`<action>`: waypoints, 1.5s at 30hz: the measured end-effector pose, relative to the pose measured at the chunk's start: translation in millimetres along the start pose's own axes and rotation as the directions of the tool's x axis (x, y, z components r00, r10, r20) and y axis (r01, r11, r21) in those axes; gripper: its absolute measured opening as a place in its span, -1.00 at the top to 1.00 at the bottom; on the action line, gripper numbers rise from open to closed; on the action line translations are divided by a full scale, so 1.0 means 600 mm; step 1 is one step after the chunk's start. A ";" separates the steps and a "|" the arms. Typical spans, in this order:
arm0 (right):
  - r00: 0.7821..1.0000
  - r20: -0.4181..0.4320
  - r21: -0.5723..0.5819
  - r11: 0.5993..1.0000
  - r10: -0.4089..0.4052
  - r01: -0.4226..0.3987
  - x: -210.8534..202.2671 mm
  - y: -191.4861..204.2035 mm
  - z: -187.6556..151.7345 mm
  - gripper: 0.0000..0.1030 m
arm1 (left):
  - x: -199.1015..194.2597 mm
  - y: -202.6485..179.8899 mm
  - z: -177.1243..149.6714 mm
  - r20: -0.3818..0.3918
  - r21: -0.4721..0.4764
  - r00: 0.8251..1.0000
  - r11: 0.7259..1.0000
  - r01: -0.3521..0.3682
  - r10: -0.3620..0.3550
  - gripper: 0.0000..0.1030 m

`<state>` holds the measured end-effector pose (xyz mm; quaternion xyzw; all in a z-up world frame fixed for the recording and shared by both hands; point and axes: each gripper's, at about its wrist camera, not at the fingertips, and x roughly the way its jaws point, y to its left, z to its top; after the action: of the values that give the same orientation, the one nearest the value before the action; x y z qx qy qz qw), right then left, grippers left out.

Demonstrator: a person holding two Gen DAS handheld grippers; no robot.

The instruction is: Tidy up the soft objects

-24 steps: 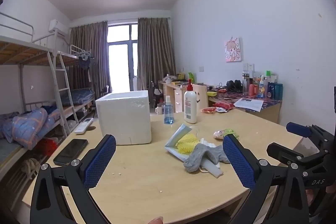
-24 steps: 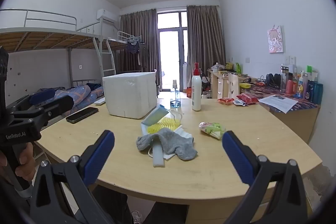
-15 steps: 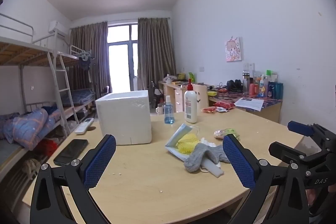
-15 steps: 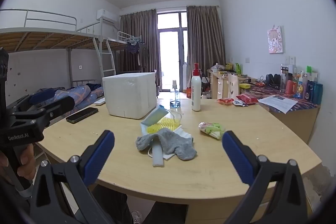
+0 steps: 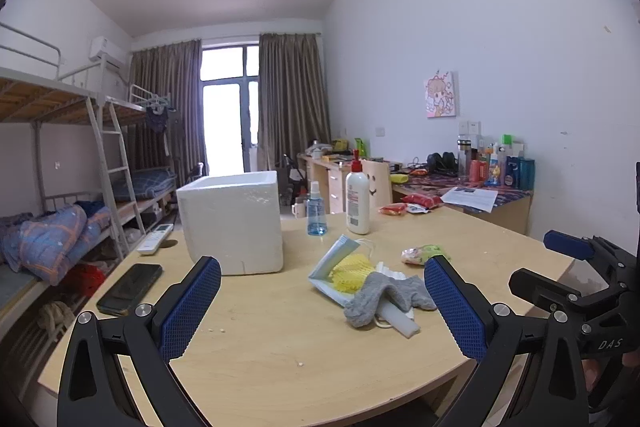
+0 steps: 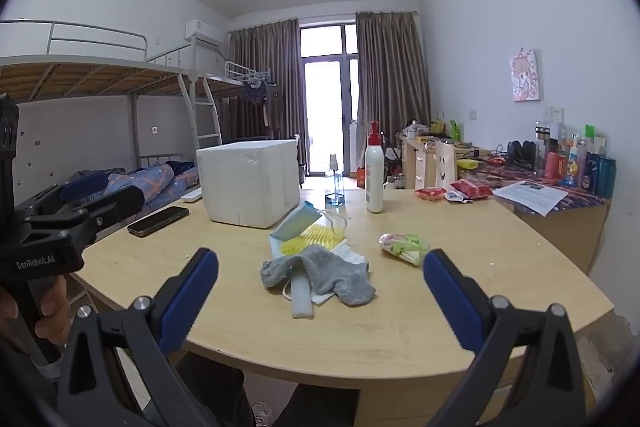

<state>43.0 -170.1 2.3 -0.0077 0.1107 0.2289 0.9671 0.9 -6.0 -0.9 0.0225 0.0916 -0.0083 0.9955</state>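
Wide table [image 5: 260, 339] first, foam box [image 5: 234, 223] standing far left on it. Mid-table, a heap: grey sock [image 6: 320, 273] draped over a white foam strip [image 6: 301, 297], the strip's long axis running near-to-far, sock's slanting toward the right. Yellow sponge [image 6: 308, 239] just behind. Left gripper [image 5: 322, 307] and right gripper [image 6: 320, 293] both spread wide, gripping nothing, short of the heap. Only the left view catching the remote [image 5: 155, 238] past the phone [image 5: 130, 287].
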 end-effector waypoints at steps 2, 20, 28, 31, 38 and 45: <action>1.000 0.003 -0.001 1.000 0.004 -0.004 -0.001 0.001 0.000 -1.00 | 0.002 -0.002 -0.001 -0.002 0.000 1.000 1.000 0.000 0.000 -0.98; 1.000 0.003 -0.002 1.000 -0.004 0.004 -0.003 -0.001 0.003 -1.00 | -0.002 0.008 -0.001 0.005 -0.024 1.000 1.000 -0.014 0.014 -0.98; 1.000 0.008 -0.009 1.000 -0.005 0.005 -0.006 -0.002 0.006 -1.00 | 0.000 0.013 -0.004 -0.001 -0.021 1.000 1.000 -0.017 0.017 -0.98; 1.000 0.008 -0.009 1.000 -0.007 0.007 -0.006 -0.001 0.004 -1.00 | -0.001 0.013 -0.003 0.000 -0.017 1.000 1.000 -0.014 0.014 -0.98; 1.000 0.004 -0.008 1.000 -0.007 0.007 -0.005 -0.002 0.006 -1.00 | 0.001 0.015 -0.002 -0.007 -0.017 1.000 1.000 -0.010 0.010 -0.98; 1.000 0.001 -0.010 1.000 -0.007 0.007 -0.004 -0.004 0.006 -1.00 | 0.002 0.014 -0.002 -0.014 -0.013 1.000 1.000 0.001 -0.001 -0.98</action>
<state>42.6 -173.1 6.1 -0.0125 0.1088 0.2260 0.9680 2.2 2.4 -1.9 0.0159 0.0987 -0.0082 0.9950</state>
